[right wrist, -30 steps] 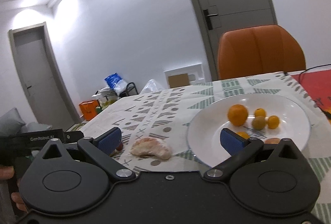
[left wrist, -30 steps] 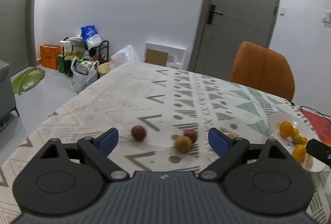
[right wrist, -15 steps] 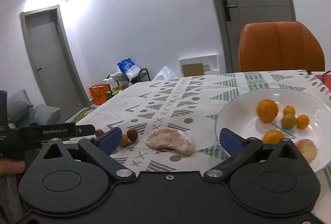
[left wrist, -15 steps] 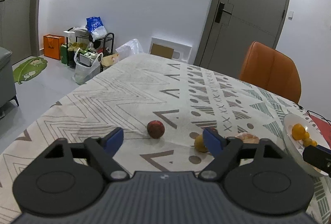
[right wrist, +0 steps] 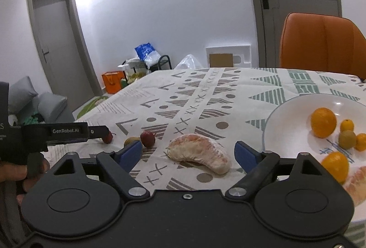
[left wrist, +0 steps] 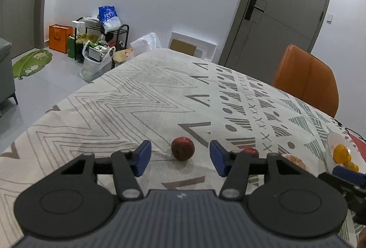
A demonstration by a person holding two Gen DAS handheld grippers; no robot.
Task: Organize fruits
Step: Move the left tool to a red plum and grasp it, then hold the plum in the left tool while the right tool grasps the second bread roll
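My left gripper (left wrist: 180, 160) is open and empty, low over the patterned tablecloth, with a dark red fruit (left wrist: 182, 148) lying between and just beyond its fingertips. A second red fruit (left wrist: 250, 152) shows behind its right finger. My right gripper (right wrist: 188, 154) is open and empty, framing a peeled pomelo segment (right wrist: 199, 152) on the cloth. Left of it lie a red fruit (right wrist: 147, 138) and a yellow-green fruit (right wrist: 131, 140). A white plate (right wrist: 286, 124) at the right holds several oranges (right wrist: 323, 122) and another pomelo segment (right wrist: 353, 181).
An orange chair (right wrist: 320, 42) stands behind the table's far side. The left gripper's body (right wrist: 52, 133) reaches in at the left of the right wrist view. The table's left edge (left wrist: 57, 108) drops to the floor, with bags and a rack (left wrist: 100, 42) beyond.
My left gripper has moved left and closer, so the dark red fruit now lies centred between its fingers. My right gripper has shifted left, from the plate to the pomelo segment.
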